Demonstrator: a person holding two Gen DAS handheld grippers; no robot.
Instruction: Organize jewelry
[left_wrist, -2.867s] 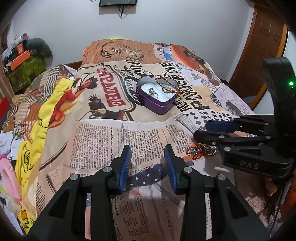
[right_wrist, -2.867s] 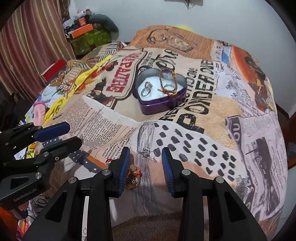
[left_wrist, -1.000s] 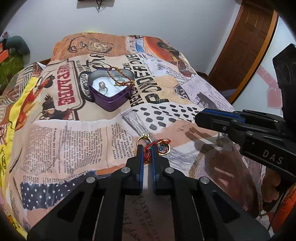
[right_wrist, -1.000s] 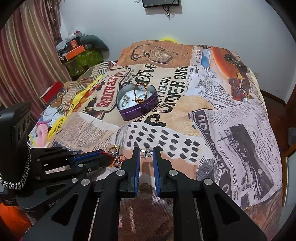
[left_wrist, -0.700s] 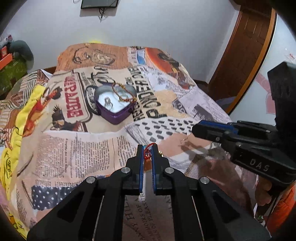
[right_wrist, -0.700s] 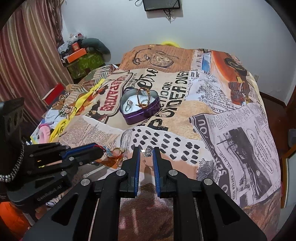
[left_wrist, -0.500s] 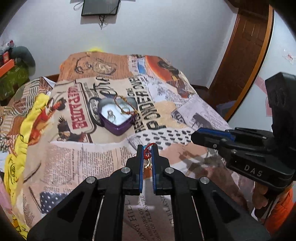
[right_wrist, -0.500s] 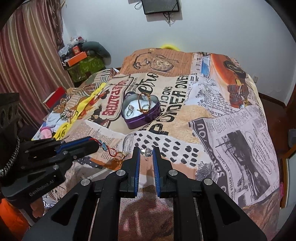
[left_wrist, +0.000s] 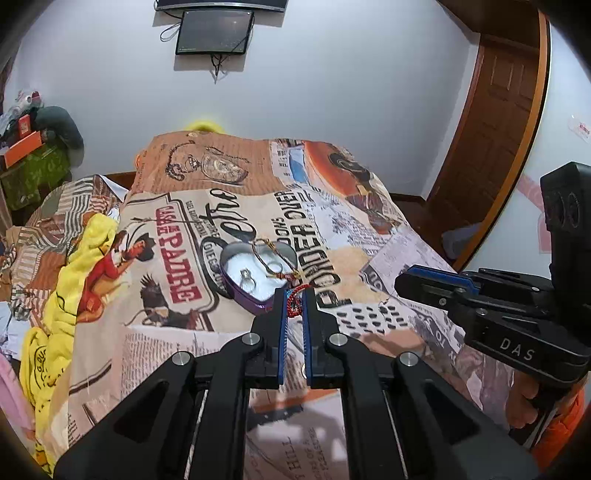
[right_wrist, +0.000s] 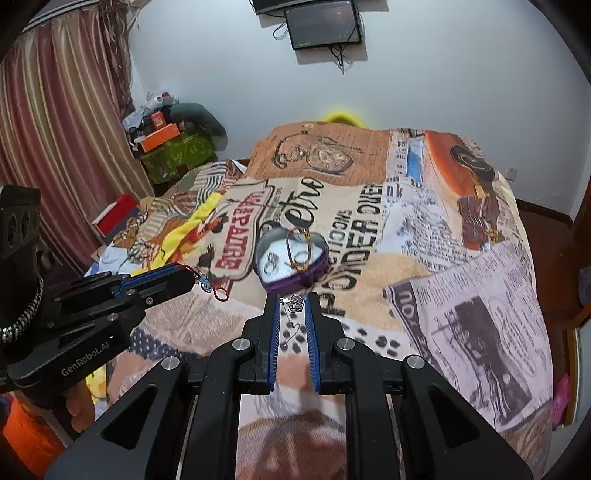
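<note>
Holding a red cord bracelet (left_wrist: 293, 301) pinched tight in my left gripper (left_wrist: 294, 295), I see it dangling clear of the bed cover (left_wrist: 155, 354). Ahead sits one purple heart-shaped tin (right_wrist: 317, 271), already holding what I count as two rings (left_wrist: 248, 277) and one gold chain bracelet (right_wrist: 297, 245). On the right, my right gripper (right_wrist: 291, 306) is clamped on one small silver earring (right_wrist: 294, 302). Two pieces are lifted, I judge; both remain to be dropped in.

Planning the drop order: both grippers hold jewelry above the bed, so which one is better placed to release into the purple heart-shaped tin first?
Probably left. The left gripper, shut on the red cord bracelet, looks nearer the purple heart-shaped tin; the right gripper with its silver earring looks farther.
</note>
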